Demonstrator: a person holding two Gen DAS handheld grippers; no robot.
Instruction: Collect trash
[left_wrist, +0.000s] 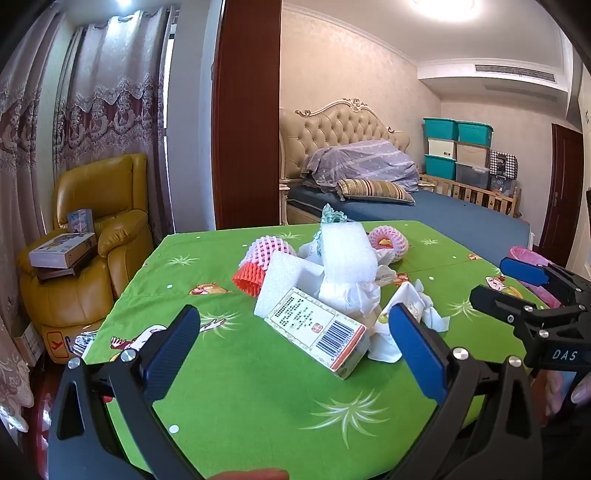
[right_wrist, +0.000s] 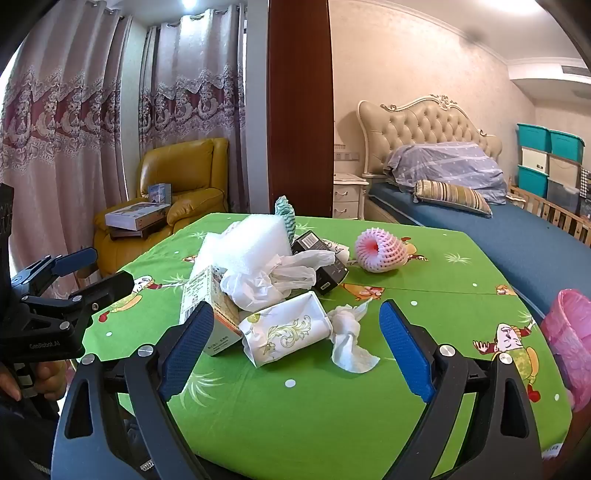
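A pile of trash lies on the green table (left_wrist: 258, 387): a small barcode carton (left_wrist: 317, 328), white foam sheets (left_wrist: 347, 254), crumpled tissue (left_wrist: 388, 343), and pink (left_wrist: 388, 240) and orange (left_wrist: 249, 277) foam fruit nets. My left gripper (left_wrist: 291, 321) is open and empty, just short of the carton. In the right wrist view I see the carton (right_wrist: 203, 306), a tissue pack (right_wrist: 288, 332), crumpled tissue (right_wrist: 351, 332), a black box (right_wrist: 325, 273) and the pink net (right_wrist: 380, 251). My right gripper (right_wrist: 295, 321) is open and empty around the tissue pack's near side.
A pink-lined bin (right_wrist: 570, 343) stands at the table's right edge. A yellow armchair (left_wrist: 88, 236) with boxes is at the left, and a bed (left_wrist: 406, 210) lies behind the table. Each gripper shows in the other's view, right (left_wrist: 498, 280) and left (right_wrist: 92, 269).
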